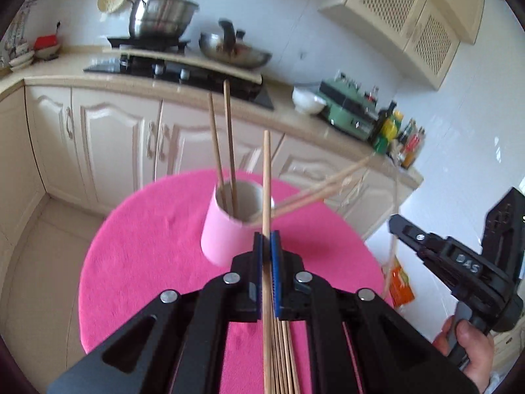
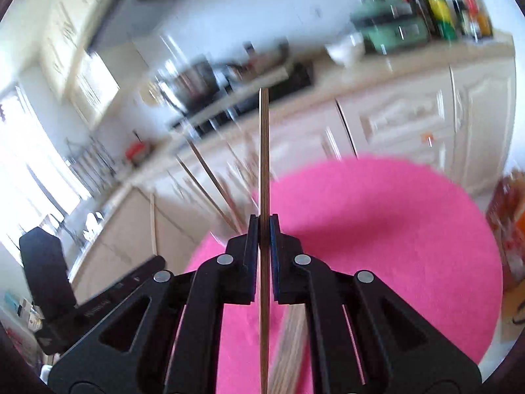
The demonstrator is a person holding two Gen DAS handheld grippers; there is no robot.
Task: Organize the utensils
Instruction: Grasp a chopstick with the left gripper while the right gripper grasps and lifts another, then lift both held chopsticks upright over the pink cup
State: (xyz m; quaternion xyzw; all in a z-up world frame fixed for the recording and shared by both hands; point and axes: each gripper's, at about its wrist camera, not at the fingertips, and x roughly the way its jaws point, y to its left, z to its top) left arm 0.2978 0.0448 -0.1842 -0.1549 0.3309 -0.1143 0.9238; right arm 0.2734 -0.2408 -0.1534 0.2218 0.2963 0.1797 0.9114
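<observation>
A pink cup (image 1: 223,233) stands on a round pink mat (image 1: 147,262) and holds several wooden chopsticks (image 1: 229,138). My left gripper (image 1: 266,234) is shut on one chopstick (image 1: 266,180), held just in front of the cup, with its tip above the rim. More chopsticks (image 1: 283,358) lie on the mat under the left gripper. My right gripper (image 2: 264,218) is shut on another chopstick (image 2: 264,151), held above the mat (image 2: 377,229). In the left wrist view the right gripper (image 1: 398,226) is off the mat's right edge. The right wrist view is blurred.
A kitchen counter (image 1: 98,72) runs behind the mat with a stove (image 1: 177,72), pots, a white bowl (image 1: 306,100), a green appliance (image 1: 351,111) and bottles (image 1: 400,138). Cream cabinets (image 1: 115,138) stand below. An orange packet (image 1: 400,284) lies by the mat's right edge.
</observation>
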